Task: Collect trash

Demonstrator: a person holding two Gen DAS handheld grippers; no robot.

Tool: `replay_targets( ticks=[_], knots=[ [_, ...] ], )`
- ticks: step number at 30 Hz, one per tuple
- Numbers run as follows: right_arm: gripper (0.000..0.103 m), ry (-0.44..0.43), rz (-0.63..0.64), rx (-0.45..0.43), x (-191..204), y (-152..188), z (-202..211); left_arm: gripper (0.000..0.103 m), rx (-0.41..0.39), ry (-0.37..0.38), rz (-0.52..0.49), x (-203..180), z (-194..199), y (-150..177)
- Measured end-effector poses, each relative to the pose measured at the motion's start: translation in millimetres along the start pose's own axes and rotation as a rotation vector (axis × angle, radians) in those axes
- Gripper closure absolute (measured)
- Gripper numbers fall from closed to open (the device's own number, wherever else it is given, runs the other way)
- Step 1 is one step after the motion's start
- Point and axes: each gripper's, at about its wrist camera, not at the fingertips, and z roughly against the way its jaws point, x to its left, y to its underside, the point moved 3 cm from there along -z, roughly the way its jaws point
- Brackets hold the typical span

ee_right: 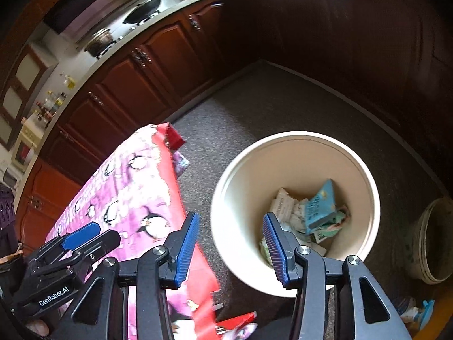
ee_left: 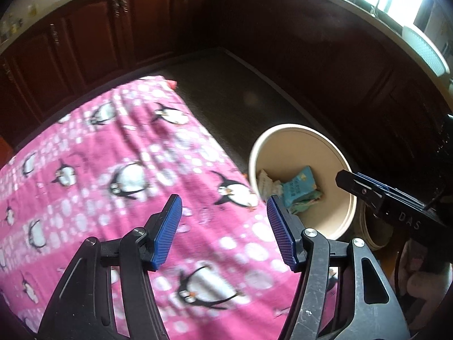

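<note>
A cream round bin (ee_right: pixel 294 147) stands on the dark floor beside a table covered with a pink penguin cloth (ee_left: pixel 113 170). In the bin lie a blue packet (ee_right: pixel 320 206), a white wrapper (ee_right: pixel 283 204) and other crumpled wrappers. My right gripper (ee_right: pixel 230 249) hangs open and empty above the bin's near-left rim. My left gripper (ee_left: pixel 223 226) is open and empty over the cloth's right edge. The bin (ee_left: pixel 300 141) and blue packet (ee_left: pixel 300 184) also show in the left wrist view, with the right gripper's fingers (ee_left: pixel 368 189) over the bin's right side.
Dark wooden cabinets (ee_right: pixel 170 56) line the floor behind the table and bin. A second, dirty bucket (ee_right: pixel 433 240) stands right of the bin, and a blue and white scrap (ee_right: pixel 419 308) lies on the floor near it. A red table edge (ee_right: pixel 172 138) juts toward the bin.
</note>
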Motion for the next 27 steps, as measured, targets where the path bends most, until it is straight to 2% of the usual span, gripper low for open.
replay_targets(
  ticks=[2,11,16,19,25,27],
  knots=[
    [0.051,-0.011,0.011,-0.002,10,1,0,0.042,-0.014,-0.016,0.008,10,8,2],
    [0.051,-0.044,0.072,-0.004,51,10,1,0.042,-0.078,-0.079,0.038,39,36,8],
    [0.047,0.004,0.1,-0.035,57,15,9,0.042,-0.111,-0.088,0.039,39,49,10],
    [0.04,0.068,0.109,-0.075,56,15,19,0.042,-0.144,-0.056,0.034,32,56,7],
    [0.038,0.176,0.097,-0.167,49,10,47,0.042,-0.201,0.007,-0.005,13,70,-1],
    [0.034,0.219,0.097,-0.216,50,11,61,0.034,-0.205,0.032,-0.011,9,73,-3]
  ],
)
